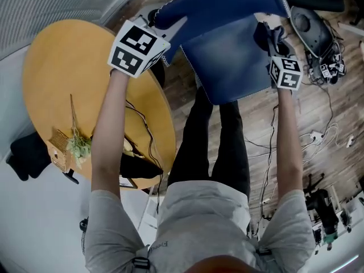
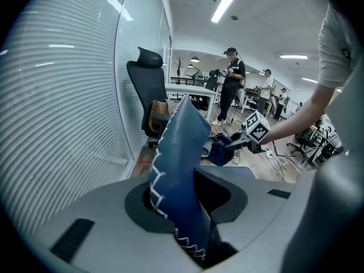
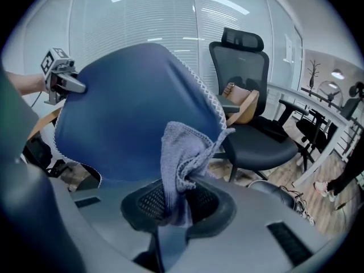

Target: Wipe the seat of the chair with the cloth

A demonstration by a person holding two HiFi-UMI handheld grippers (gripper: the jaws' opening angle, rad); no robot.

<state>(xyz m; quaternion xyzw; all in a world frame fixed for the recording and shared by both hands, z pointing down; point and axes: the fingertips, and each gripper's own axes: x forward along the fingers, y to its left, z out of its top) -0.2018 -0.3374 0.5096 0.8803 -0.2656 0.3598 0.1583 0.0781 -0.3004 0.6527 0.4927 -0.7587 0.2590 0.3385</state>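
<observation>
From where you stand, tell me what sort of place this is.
Probably an open-plan office or lab workspace: a black mesh office chair, a white desk with people standing beyond it, and ceiling strip lights.

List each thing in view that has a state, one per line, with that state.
Pad: held in the air, curved.
Left tongs: shut on the pad's stitched edge.
Cloth: bunched up.
Right tongs: shut on the cloth.
Black chair: upright, untouched.
</observation>
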